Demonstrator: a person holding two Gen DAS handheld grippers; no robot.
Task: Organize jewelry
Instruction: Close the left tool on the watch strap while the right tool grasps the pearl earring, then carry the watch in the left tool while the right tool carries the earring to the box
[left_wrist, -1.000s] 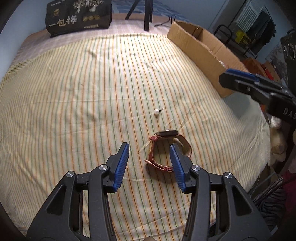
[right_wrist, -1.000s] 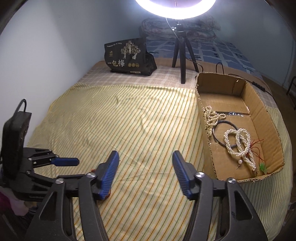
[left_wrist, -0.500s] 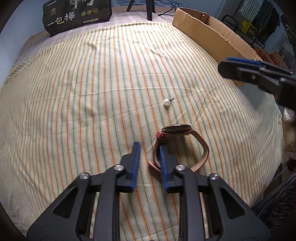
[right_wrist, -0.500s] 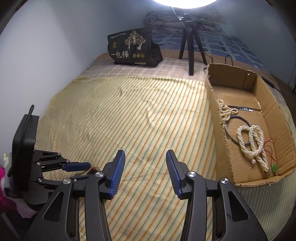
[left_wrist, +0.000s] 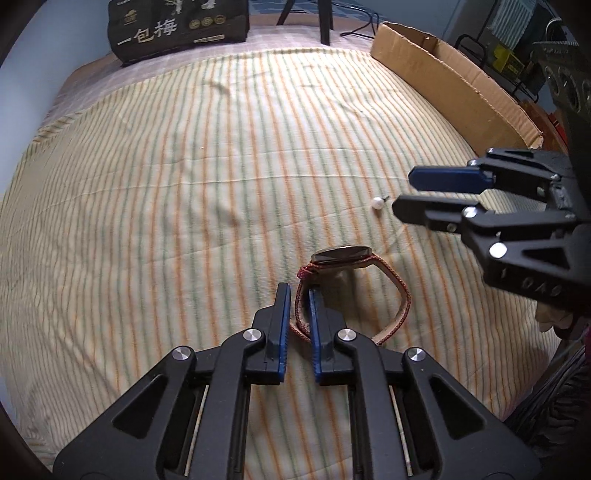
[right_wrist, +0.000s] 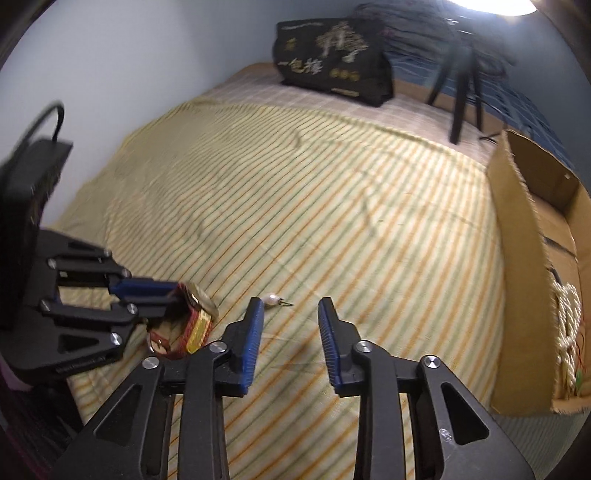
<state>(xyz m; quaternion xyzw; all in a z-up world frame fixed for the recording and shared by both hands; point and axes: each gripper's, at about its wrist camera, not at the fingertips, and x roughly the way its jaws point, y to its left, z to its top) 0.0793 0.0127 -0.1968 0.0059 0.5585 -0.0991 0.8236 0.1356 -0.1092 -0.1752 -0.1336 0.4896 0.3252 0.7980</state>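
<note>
A watch (left_wrist: 343, 255) with a red woven strap (left_wrist: 400, 295) lies on the striped bedspread. My left gripper (left_wrist: 297, 295) is shut on the near part of the strap; the watch rests on the cloth. It also shows in the right wrist view (right_wrist: 192, 314), held by the left gripper (right_wrist: 162, 295). A small pearl earring (left_wrist: 377, 203) lies beyond the watch. My right gripper (right_wrist: 291, 308) is open and empty, low over the bed, with the earring (right_wrist: 271, 299) just past its left fingertip. A cardboard box (right_wrist: 524, 236) at right holds pearl necklaces (right_wrist: 567, 314).
A black bag with gold lettering (left_wrist: 177, 29) sits at the far end of the bed. A black tripod (right_wrist: 461, 85) stands near the box's far end. The bed's edge drops off at right (left_wrist: 535, 354). A wall runs along the left (right_wrist: 110, 74).
My left gripper has closed from wide open onto the watch strap. My right gripper has moved down and left toward the earring, with its jaws still open.
</note>
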